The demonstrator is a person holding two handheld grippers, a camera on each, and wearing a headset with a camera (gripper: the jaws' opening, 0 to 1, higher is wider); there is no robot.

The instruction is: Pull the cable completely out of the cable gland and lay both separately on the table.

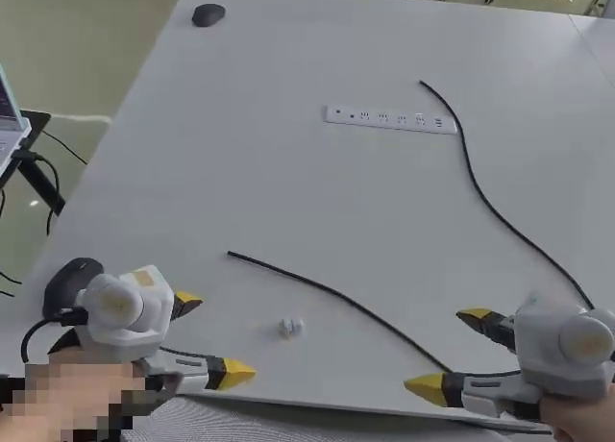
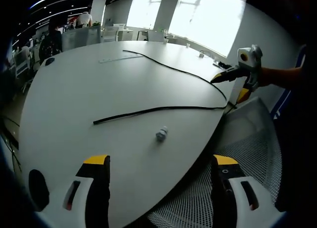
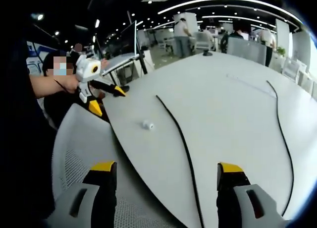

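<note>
A: Entry, left gripper [image 1: 211, 336]. Pose?
B: At the near edge of the table [image 1: 288, 173], left end. Jaws spread wide, nothing between them. Tips point right, toward the other tool.
A: And the right gripper [image 1: 449, 351]?
B: Same near edge, right end, well apart from the left one. Jaws wide, empty, tips pointing left. The two face each other.
A: Hands?
B: The right hand [image 1: 586, 425] grips the handle, just off the table's edge.
</note>
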